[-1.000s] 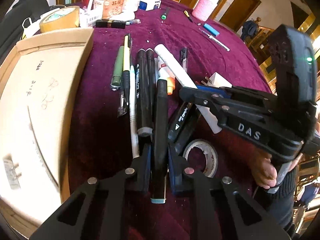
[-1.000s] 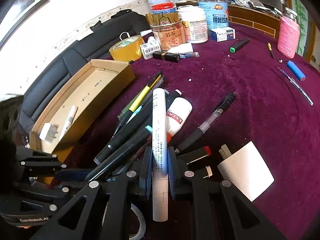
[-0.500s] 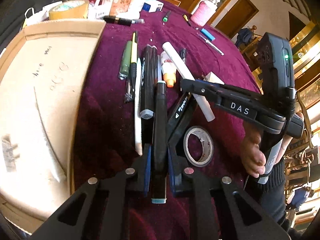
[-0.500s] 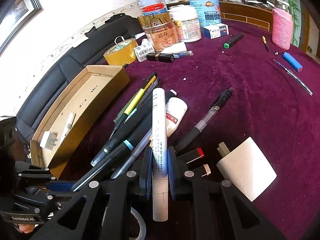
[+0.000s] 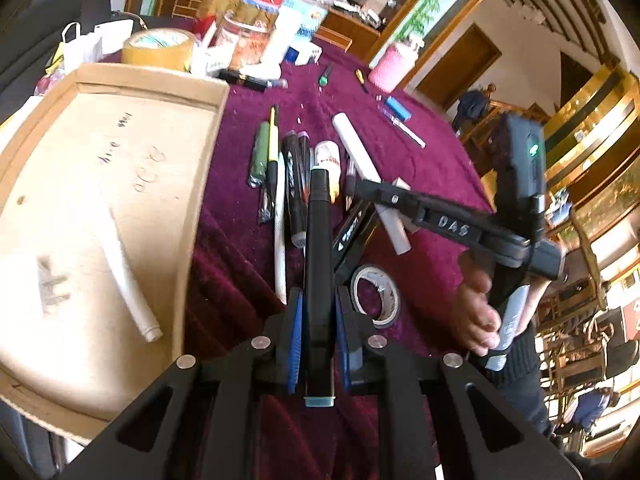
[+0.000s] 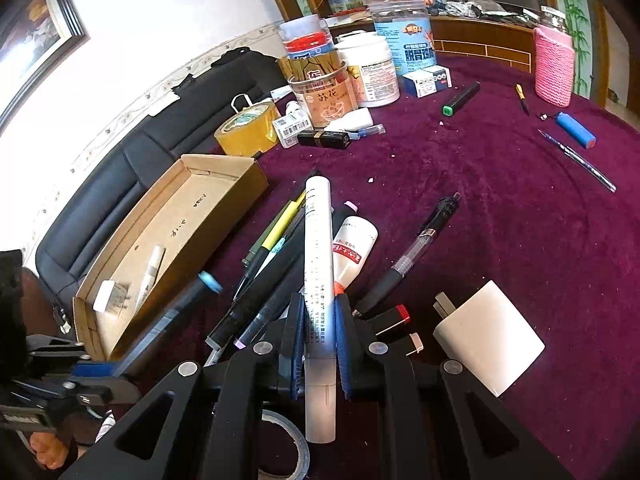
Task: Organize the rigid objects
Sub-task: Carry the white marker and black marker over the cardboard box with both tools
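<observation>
My left gripper [image 5: 318, 312] is shut on a black marker [image 5: 319, 248] with a light blue end, lifted above the maroon tablecloth. My right gripper [image 6: 319, 320] is shut on a long white tube [image 6: 318, 256], also lifted; that gripper shows in the left wrist view [image 5: 380, 194]. Below lie several pens [image 5: 272, 168], a white glue bottle [image 6: 352, 250] and a black click pen [image 6: 416, 256]. A cardboard box [image 5: 100, 208] at the left holds a white pen [image 5: 128, 284] and a white plug [image 6: 106, 296].
A white charger [image 6: 492, 336], a tape ring [image 5: 376, 294] and two lipsticks [image 6: 394, 316] lie near the grippers. A yellow tape roll [image 6: 248, 128], jars [image 6: 376, 68], a pink knitted cup [image 6: 554, 68], a blue lighter [image 6: 576, 130] and a green-tipped marker [image 6: 460, 100] stand at the back.
The left gripper has lifted the black marker off the pile and swung toward the box. The right gripper has raised the white tube slightly.
</observation>
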